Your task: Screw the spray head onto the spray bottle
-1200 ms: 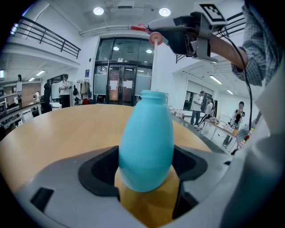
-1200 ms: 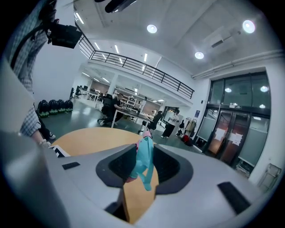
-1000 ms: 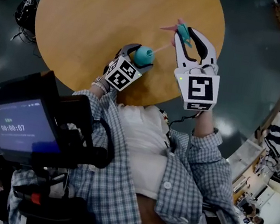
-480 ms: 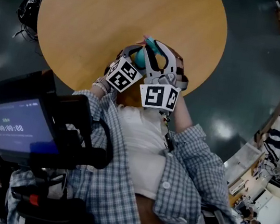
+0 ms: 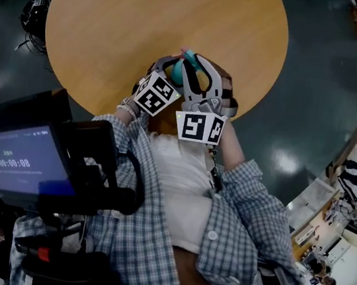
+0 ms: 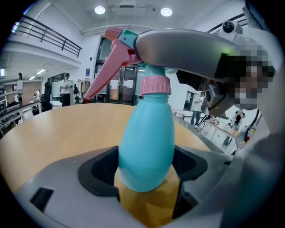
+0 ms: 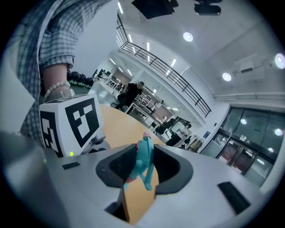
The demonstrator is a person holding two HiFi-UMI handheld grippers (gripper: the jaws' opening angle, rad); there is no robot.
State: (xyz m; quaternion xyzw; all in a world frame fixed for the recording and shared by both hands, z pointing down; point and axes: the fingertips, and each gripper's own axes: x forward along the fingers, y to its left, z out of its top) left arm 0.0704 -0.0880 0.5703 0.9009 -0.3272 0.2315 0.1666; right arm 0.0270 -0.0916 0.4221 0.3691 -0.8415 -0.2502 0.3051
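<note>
One spray head [image 6: 109,62], apparently atop bottle [image 6: 147,142]

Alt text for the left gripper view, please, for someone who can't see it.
The left tool grips a teal spray bottle by its lower body, with a round wooden table beyond. The spray head, with its pink trigger and collar, sits on the bottle's neck, clamped from the right by the grey right tool.
</note>
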